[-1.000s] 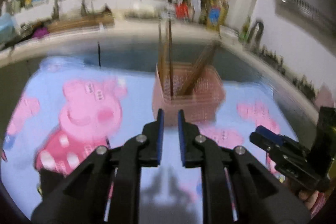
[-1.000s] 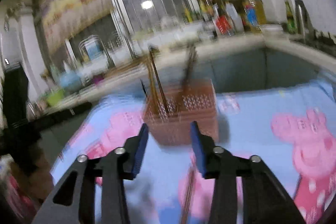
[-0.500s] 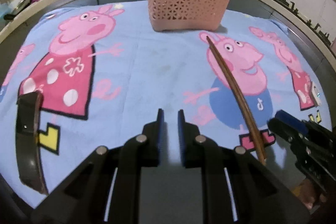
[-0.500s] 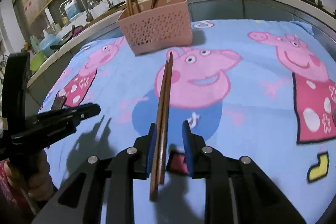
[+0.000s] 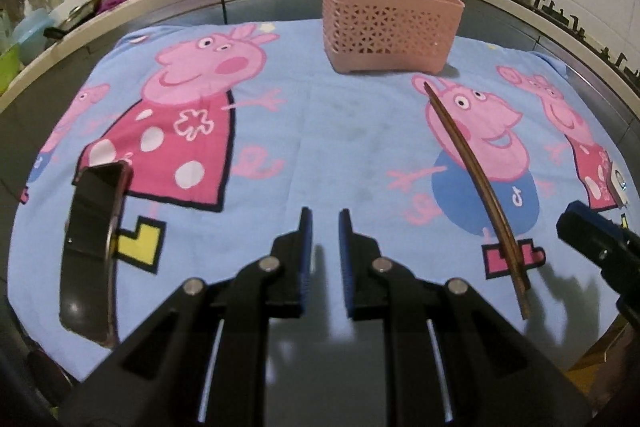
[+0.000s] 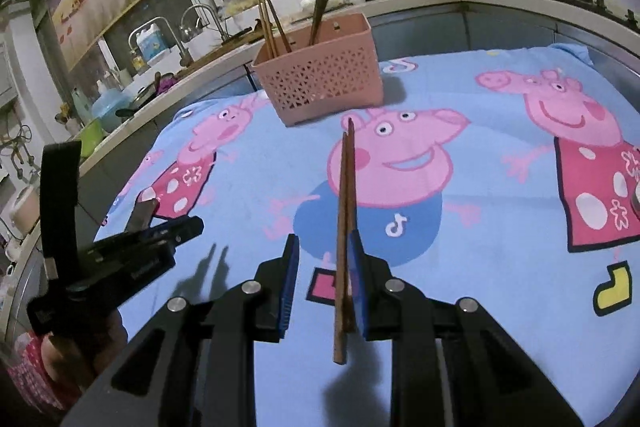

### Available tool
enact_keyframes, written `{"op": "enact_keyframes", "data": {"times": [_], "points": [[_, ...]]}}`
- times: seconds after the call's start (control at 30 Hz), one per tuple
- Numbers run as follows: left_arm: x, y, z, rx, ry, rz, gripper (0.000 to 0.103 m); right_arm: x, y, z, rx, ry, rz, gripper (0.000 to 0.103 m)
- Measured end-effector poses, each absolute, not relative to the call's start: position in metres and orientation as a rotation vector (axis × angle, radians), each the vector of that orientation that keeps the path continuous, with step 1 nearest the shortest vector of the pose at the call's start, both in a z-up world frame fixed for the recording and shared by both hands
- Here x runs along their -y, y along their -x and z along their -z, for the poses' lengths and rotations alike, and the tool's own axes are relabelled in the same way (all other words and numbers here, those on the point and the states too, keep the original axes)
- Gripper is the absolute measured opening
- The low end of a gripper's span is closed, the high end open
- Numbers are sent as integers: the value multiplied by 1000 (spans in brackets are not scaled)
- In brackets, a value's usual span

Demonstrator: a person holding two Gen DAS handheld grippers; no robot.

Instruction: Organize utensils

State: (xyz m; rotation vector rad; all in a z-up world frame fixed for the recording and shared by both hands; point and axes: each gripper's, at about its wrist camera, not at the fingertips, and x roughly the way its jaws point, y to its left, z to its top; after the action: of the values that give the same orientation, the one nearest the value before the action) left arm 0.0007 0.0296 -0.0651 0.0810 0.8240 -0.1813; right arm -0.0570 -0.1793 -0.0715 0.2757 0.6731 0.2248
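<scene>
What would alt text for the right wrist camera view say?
A pair of brown chopsticks lies on a blue cartoon-pig cloth, seen between the open fingers of the right gripper. Behind stands a pink basket holding more chopsticks.

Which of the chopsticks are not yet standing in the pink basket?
The pair of chopsticks lying flat on the blue cloth, between the right gripper's jaws. All the others stand upright in the pink basket.
</scene>
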Motion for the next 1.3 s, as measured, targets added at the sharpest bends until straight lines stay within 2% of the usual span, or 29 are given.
{"op": "enact_keyframes", "data": {"times": [1.3], "points": [[-21,1,84,-886,-110,186,12,163,46,83,-736,-299,-246,0]]}}
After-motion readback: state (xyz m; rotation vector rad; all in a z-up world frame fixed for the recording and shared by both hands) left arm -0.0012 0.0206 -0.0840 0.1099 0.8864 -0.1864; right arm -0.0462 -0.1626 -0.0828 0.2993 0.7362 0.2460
